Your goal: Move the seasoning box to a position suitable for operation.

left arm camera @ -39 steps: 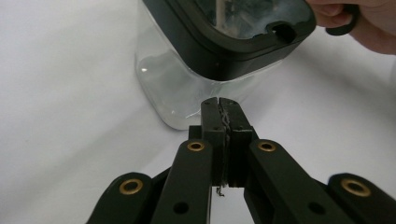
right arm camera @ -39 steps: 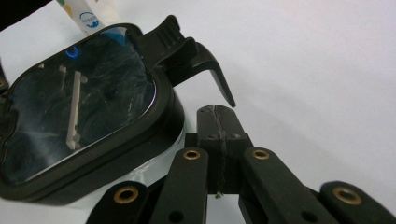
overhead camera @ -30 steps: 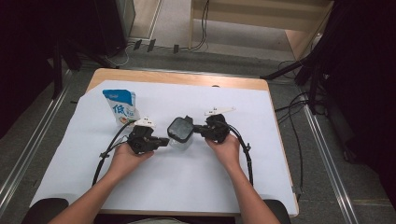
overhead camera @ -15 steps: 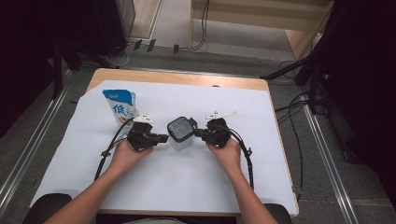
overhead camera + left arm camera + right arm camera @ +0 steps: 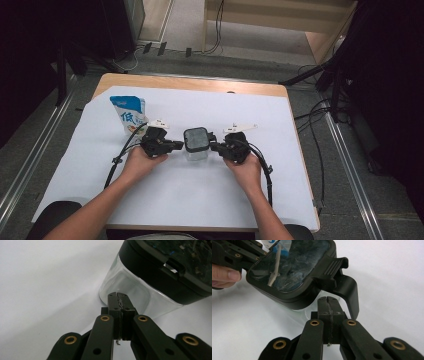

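A clear square container (image 5: 196, 152) with a black lid (image 5: 196, 138) stands on the white sheet at mid-table. My left gripper (image 5: 180, 145) is shut and empty. Its tips sit at the container's left wall (image 5: 130, 282), just under the lid (image 5: 160, 272); I cannot tell if they touch. My right gripper (image 5: 212, 146) is also shut and empty, with its tips (image 5: 327, 298) low at the container's right side, beneath the lid's raised latch (image 5: 337, 266). The left gripper (image 5: 234, 252) and a thumb show beyond the lid (image 5: 294, 267) in the right gripper view.
A blue and white pouch (image 5: 129, 114) stands upright behind the left gripper. The white sheet (image 5: 200, 200) covers most of the wooden table (image 5: 200, 85). Cables trail from both grippers toward the table's near side.
The right gripper has shifted a little along the table beside the container. The container's lid has turned from a skewed angle to sit squarer between the two grippers.
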Tool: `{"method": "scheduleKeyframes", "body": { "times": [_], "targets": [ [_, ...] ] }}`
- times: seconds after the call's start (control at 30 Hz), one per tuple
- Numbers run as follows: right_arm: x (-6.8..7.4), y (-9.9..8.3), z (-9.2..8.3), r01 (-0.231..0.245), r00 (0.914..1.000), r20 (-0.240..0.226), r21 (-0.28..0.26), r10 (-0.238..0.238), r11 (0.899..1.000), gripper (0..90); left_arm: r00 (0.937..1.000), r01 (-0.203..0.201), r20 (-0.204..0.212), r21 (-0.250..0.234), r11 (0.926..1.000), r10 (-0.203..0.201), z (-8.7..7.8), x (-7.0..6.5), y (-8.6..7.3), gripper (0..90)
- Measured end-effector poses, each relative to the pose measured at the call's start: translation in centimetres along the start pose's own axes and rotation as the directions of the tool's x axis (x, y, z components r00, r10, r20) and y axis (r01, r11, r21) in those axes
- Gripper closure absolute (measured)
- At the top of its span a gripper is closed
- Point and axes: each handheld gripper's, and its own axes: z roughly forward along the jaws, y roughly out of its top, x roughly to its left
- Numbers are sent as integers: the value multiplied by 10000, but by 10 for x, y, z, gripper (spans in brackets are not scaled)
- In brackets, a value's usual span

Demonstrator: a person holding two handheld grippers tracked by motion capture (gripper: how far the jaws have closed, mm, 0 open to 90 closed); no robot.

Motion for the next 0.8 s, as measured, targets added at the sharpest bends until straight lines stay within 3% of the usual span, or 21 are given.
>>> {"method": "scheduleKeyframes", "body": {
  "times": [0.27,0.47,0.57,0.8],
  "targets": [
    [-3,-4,-7,-178,9995,252,-82,180,9998,900,9999,-22,171,-128,9999,24,12,-3,6,900],
    [-10,-6,-15,-423,9979,485,-78,426,9991,900,9982,-515,307,-95,9986,518,21,-5,12,900],
    [-11,-7,-15,-383,9983,432,-108,387,9992,900,9979,-525,382,-93,9986,529,20,-4,13,900],
    [-12,-7,-18,-451,9986,276,-100,453,9989,876,9972,-663,341,-83,9978,665,8,-3,16,728]
  ]
}}
